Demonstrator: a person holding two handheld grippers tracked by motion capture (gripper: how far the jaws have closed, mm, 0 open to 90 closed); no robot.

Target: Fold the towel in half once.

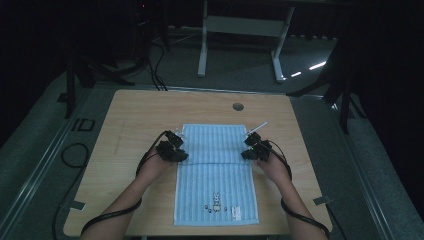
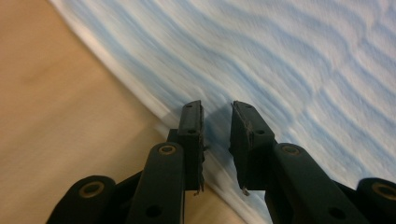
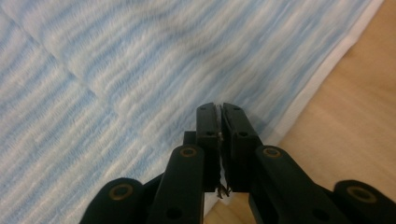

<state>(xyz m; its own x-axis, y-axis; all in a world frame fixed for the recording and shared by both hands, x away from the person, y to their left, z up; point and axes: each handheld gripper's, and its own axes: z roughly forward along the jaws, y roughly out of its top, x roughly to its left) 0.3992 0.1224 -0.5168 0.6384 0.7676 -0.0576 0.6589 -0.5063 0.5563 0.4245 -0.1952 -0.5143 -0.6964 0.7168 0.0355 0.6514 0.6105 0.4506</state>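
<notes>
A light blue striped towel [image 1: 216, 175] lies flat on the wooden table [image 1: 135, 115], with a crease across its middle and a small printed figure [image 1: 216, 202] near its front edge. My left gripper [image 1: 180, 145] sits at the towel's left edge. In the left gripper view, my left gripper [image 2: 217, 109] is open with a narrow gap, right over the hem of the towel [image 2: 289, 60]. My right gripper [image 1: 248, 145] sits at the towel's right edge. In the right gripper view, my right gripper [image 3: 220, 108] is shut just above the towel [image 3: 116, 70], with no cloth seen between the jaws.
A round cable hole [image 1: 238, 106] is in the table behind the towel. A white desk frame [image 1: 240, 30] stands on the floor beyond. Black cables [image 1: 75, 152] lie on the floor at the left. Bare wood borders the towel on both sides.
</notes>
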